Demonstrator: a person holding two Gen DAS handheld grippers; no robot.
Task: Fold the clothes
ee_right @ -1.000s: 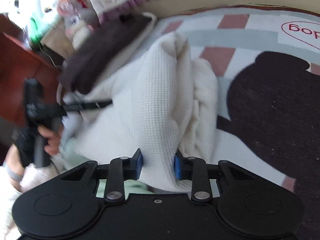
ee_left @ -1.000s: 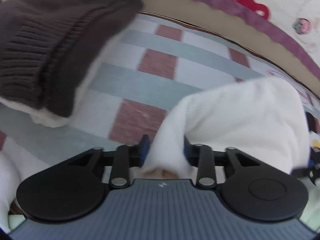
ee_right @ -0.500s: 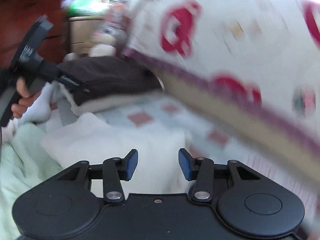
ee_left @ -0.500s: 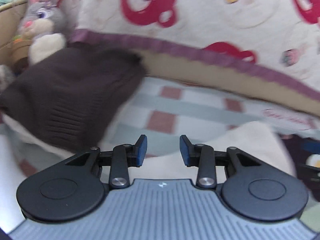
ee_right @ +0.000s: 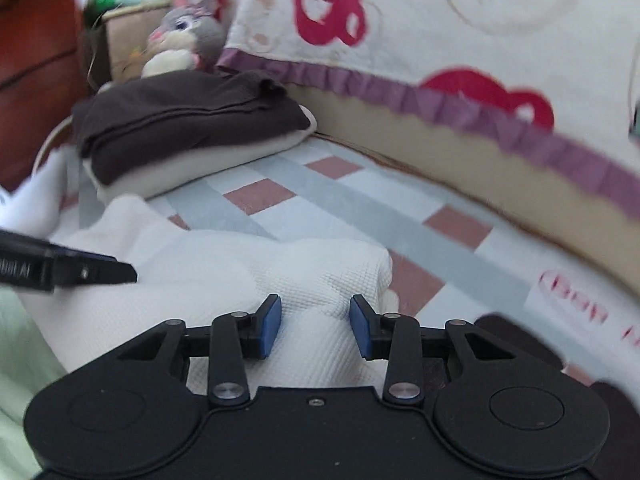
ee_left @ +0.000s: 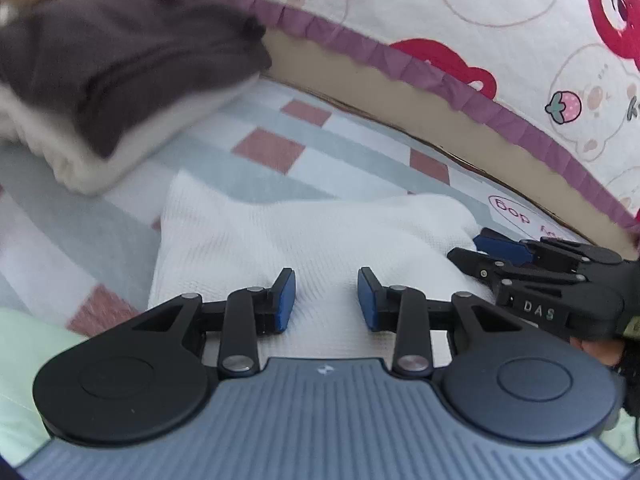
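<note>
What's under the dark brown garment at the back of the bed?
The brown garment lies folded on a cream folded piece, whose edge shows beneath it. That stack rests on the checked sheet. Whether anything else lies inside the stack is covered.

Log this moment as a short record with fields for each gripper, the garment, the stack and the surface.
left gripper: open, over the white garment, jaws just closing
right gripper: open, over the same garment, jaws just closing
white garment: folded, lying flat
stack: brown garment atop a white one
surface: checked sheet
</note>
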